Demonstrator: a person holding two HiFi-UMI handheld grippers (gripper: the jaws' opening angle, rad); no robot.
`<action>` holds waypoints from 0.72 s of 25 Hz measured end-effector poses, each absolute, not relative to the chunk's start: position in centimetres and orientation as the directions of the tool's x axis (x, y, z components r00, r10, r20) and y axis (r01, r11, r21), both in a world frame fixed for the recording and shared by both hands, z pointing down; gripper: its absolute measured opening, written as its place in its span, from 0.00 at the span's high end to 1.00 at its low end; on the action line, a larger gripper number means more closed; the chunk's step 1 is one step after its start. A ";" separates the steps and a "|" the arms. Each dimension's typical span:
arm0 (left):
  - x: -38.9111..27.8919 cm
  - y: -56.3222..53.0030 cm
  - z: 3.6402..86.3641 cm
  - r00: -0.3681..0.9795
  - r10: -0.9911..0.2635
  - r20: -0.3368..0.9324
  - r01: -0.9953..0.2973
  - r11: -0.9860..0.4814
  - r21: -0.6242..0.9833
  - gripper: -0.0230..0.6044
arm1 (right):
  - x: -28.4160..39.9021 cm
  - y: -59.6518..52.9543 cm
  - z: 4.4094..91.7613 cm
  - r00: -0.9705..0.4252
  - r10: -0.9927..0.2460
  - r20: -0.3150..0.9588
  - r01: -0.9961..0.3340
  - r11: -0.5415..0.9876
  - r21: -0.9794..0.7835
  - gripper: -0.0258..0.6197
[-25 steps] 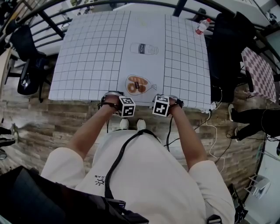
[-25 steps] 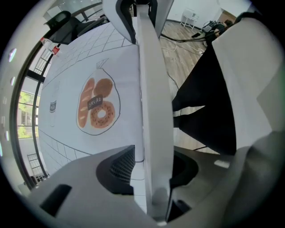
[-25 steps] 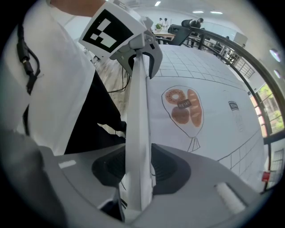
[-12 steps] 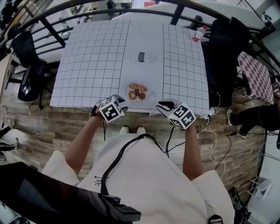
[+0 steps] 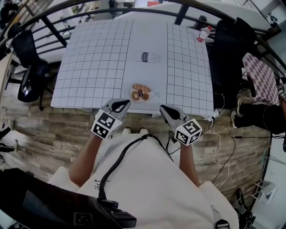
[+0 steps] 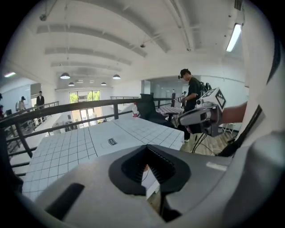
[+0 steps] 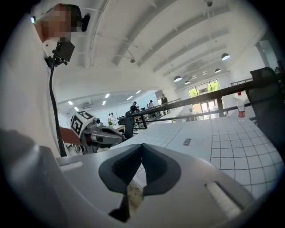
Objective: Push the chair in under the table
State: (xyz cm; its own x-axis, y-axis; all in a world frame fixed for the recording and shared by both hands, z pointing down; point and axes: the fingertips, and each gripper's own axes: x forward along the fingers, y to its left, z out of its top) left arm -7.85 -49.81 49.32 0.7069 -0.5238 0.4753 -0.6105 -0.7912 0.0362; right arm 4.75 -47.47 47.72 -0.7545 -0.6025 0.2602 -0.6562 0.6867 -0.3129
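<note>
The table (image 5: 89, 67) wears a white grid cloth, and its near edge runs just past my hands. No chair shows at that near edge in any view; the space under the top is hidden. My left gripper (image 5: 121, 104) hangs above the near edge, shut and empty, and the left gripper view shows its pads meeting (image 6: 150, 173). My right gripper (image 5: 165, 109) hangs beside it to the right, likewise shut on nothing (image 7: 137, 171). Each gripper shows in the other's view: the right gripper (image 6: 200, 118) and the left gripper (image 7: 95, 133).
A black office chair (image 5: 27, 67) stands off the table's left side. A dark chair with clothing (image 5: 232, 53) stands at the right. A plastic bottle (image 5: 203, 33) stands on the far right corner. Cables (image 5: 219, 147) trail over the wooden floor at the right. A black railing (image 5: 134, 3) runs behind.
Both grippers have risen from low at the table's near edge and rolled, so their marker cubes now face outward. Their jaws have closed with nothing between them.
</note>
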 end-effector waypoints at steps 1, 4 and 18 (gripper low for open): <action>-7.9 -49.5 48.9 0.716 -0.534 0.450 -0.618 -0.784 0.053 0.95 | 4.8 -47.5 47.3 -0.749 -0.618 0.237 -0.661 0.678 -0.320 0.95; -8.0 -48.8 48.2 0.732 -0.551 0.400 -0.636 -0.763 0.113 0.95 | 5.0 -47.7 46.1 -0.729 -0.658 0.187 -0.677 0.656 -0.333 0.95; -8.5 -49.3 48.1 0.714 -0.583 0.388 -0.670 -0.729 0.139 0.95 | 5.7 -47.8 45.2 -0.706 -0.688 0.168 -0.699 0.640 -0.319 0.95</action>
